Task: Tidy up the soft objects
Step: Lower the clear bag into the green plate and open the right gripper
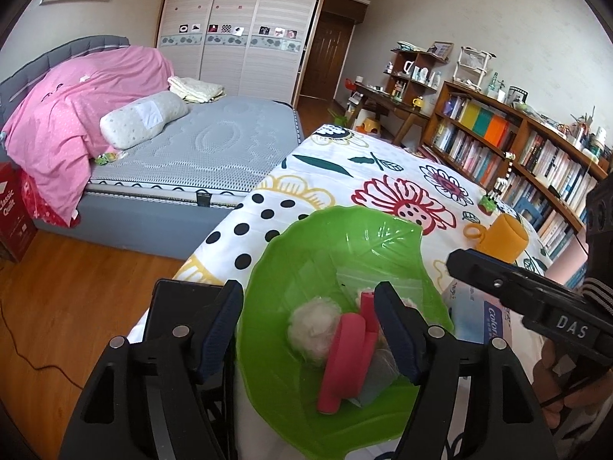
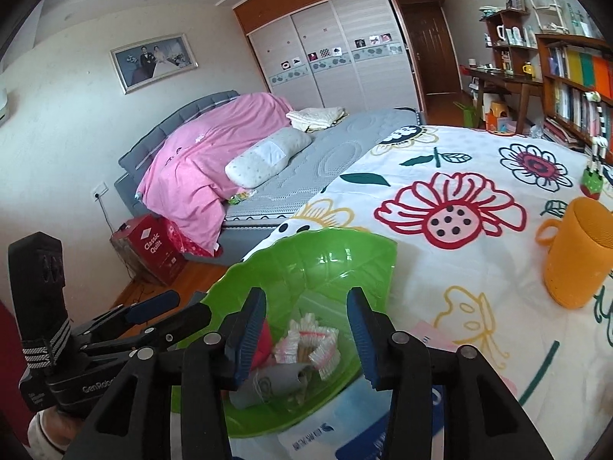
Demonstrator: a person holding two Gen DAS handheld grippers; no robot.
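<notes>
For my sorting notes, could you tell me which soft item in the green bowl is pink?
The foam roller; the cotton ball beside it is white.

My left wrist view looks close down over the green bowl [image 1: 306,253] from the table's near edge; my right looks likewise from its right. Both share bowl, bed [image 1: 214,142] and wardrobe [image 1: 237,42].

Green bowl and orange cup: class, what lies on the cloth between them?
Nothing: between the green bowl and the orange cup only bare flowered cloth shows, clearest in the right wrist view.
</notes>
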